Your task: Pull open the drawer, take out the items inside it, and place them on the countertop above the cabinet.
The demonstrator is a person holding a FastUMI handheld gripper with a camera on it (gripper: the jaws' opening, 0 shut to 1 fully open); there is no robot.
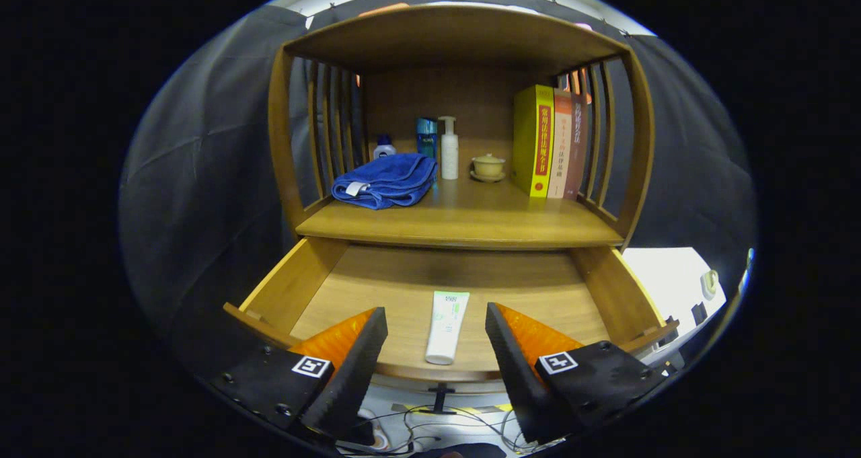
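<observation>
The claw (pixel 436 327) hangs released, its two fingers spread wide and holding nothing, just above the near edge of the drawer (pixel 289 286), which already stands pulled out. Each finger carries a small black-and-white square marker.

Between the fingers, flat on the drawer floor, lies the tube (pixel 446 327), white with a green patch, cap toward the near edge and lengthwise to the claw. It seems the only item in there. The print on it is too small to read.

Risks, as I judge them: the tube is low, smooth and rounded, so a shallow grip could squeeze it out sideways or push it along the wood; coming down too near could knock a finger against the drawer front. Lifting it to the countertop (pixel 464 222), the claw must clear that shelf's front lip, which overhangs the far part of the drawer.

On the countertop there is bare wood in the near middle; a careless set-down to the left would land on the blue towel (pixel 387 179). Farther back stand a small bottle (pixel 384 148), a blue box (pixel 426 137), a pump bottle (pixel 448 148) and a lidded cup (pixel 488 166); brushing them could topple them. At the right stand books (pixel 548 142), the yellow one with red Chinese characters on its spine that I cannot make out reliably.
</observation>
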